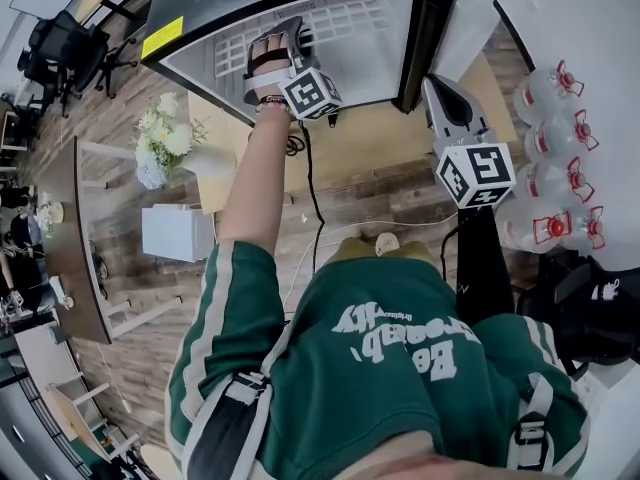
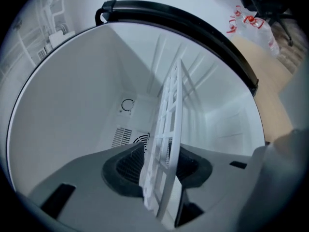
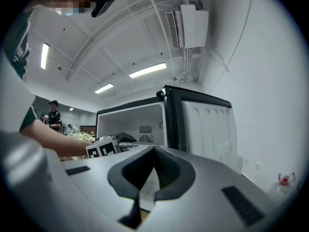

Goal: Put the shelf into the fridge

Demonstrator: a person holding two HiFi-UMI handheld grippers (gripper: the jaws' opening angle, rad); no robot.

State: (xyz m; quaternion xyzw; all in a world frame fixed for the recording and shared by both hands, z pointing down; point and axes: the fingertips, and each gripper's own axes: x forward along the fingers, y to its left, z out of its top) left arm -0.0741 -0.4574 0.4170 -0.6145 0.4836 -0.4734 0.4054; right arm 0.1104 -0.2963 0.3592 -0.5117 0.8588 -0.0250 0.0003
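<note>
Now the white lattice shelf (image 2: 169,124) is sitting inside the fridge (image 2: 67,110), its near edge lying between the left claw's (image 2: 161,175) parted jaws, unclamped. Bare white walls are leaving open room on both sides, while the right claw (image 3: 146,178) is hovering outside, barely parted, empty.
</note>
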